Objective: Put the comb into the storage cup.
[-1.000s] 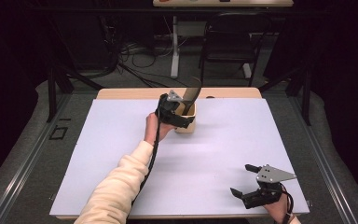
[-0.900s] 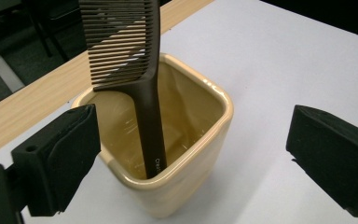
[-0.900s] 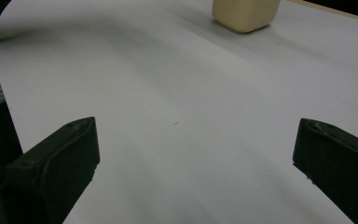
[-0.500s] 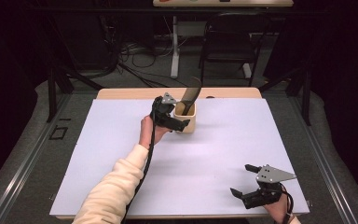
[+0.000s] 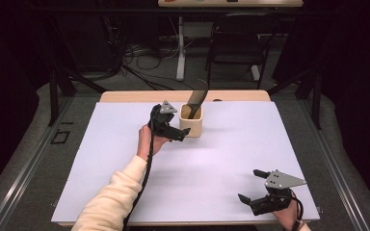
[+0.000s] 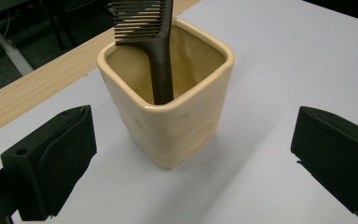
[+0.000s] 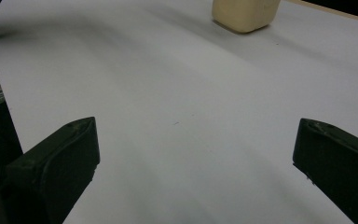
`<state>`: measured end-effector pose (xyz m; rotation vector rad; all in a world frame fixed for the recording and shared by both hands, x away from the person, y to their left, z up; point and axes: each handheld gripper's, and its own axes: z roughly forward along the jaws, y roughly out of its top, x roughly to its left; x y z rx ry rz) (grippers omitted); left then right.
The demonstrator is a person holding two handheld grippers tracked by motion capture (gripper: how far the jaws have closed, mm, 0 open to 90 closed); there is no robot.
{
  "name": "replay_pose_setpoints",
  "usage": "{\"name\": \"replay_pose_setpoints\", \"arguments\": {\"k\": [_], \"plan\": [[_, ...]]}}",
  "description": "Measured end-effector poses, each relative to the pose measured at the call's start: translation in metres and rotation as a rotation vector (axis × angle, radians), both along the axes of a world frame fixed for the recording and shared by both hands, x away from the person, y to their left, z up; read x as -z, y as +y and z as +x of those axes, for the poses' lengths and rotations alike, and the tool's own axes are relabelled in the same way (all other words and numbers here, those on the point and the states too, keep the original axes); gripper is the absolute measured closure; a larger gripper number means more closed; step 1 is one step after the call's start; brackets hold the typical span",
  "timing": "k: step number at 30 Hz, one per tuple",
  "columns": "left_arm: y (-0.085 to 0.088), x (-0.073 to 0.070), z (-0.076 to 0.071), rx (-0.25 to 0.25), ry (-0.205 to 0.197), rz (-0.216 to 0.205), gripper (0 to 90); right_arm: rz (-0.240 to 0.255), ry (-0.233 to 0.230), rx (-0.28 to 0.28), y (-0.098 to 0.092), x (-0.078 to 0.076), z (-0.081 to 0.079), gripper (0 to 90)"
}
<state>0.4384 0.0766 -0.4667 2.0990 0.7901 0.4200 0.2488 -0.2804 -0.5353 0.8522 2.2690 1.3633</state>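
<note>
The cup [image 5: 191, 120], a cream square one with rounded corners, is standing upright on the white counter [image 5: 231, 159] toward the far edge, at about twelve o'clock from the counter's middle. A dark comb [image 5: 196, 96] is sitting inside it, handle down and teeth up, leaning toward the cup's far side and sticking out well above the rim. In the left gripper view the cup [image 6: 168, 112] is showing between the two black jaws with clear counter on both sides, and the comb [image 6: 154, 42] is resting against the inner wall. The left tool [image 5: 179, 134] is hovering just beside the cup at its eight o'clock, jaws spread wide and gripping nothing, not touching the cup. The right tool [image 5: 253, 185] is lying low near the counter's near edge at about five o'clock, well apart from the cup, its jaws also spread wide and empty. In the right gripper view the cup [image 7: 244, 14] is appearing far off at the top, beyond bare counter [image 7: 182, 116].
</note>
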Motion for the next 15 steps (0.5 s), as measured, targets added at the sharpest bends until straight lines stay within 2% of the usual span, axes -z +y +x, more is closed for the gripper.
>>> {"name": "replay_pose_setpoints", "arguments": {"k": [8,15], "plan": [[0.011,0.000,-0.014,-0.010,-0.018,0.004,0.0,0.000,0.001,-0.001,0.000,0.000,0.000,0.0],[0.018,0.007,-0.023,-0.010,-0.002,0.019,0.0,0.000,0.002,-0.001,0.000,0.000,0.000,0.0]]}}
